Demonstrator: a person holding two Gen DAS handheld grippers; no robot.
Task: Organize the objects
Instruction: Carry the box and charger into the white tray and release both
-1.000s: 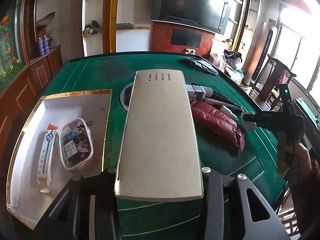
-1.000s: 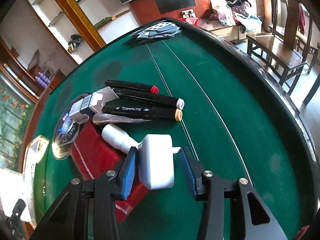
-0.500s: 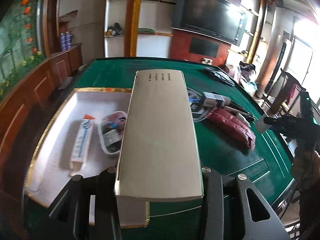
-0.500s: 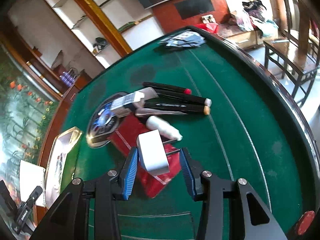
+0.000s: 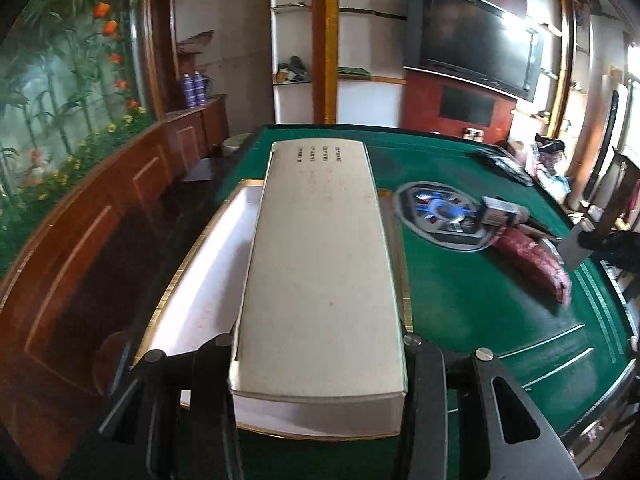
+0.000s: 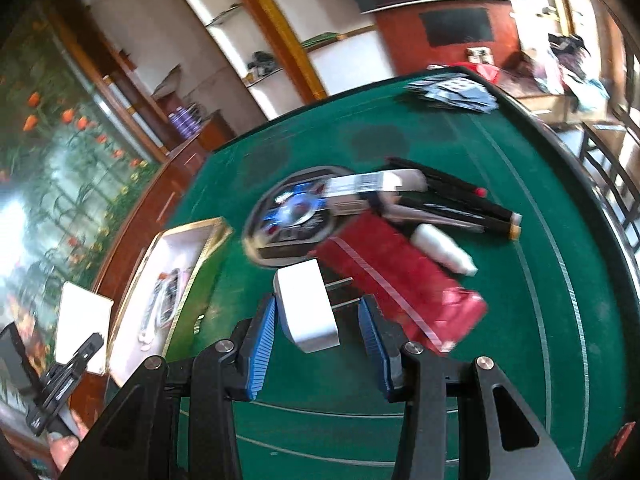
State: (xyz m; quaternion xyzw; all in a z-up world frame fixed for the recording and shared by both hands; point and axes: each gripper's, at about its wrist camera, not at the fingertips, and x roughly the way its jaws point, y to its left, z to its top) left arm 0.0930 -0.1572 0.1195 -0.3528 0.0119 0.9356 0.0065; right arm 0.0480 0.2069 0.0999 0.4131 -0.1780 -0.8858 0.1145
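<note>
Holding a long beige box [image 5: 320, 272] lengthwise above the gold-rimmed tray [image 5: 192, 276], the left hand-held gripper [image 5: 320, 364] stands nearer it than the right hand-held gripper [image 6: 316, 320], which clamps a white plug adapter [image 6: 306, 306] beside the tray.

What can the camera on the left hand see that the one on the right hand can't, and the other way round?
Only the left view shows the long beige box held in the left jaws. Only the right view shows the white plug adapter in the right jaws, the black markers and the white bottle. Both show the green table, the gold-rimmed tray and the red pouch.
</note>
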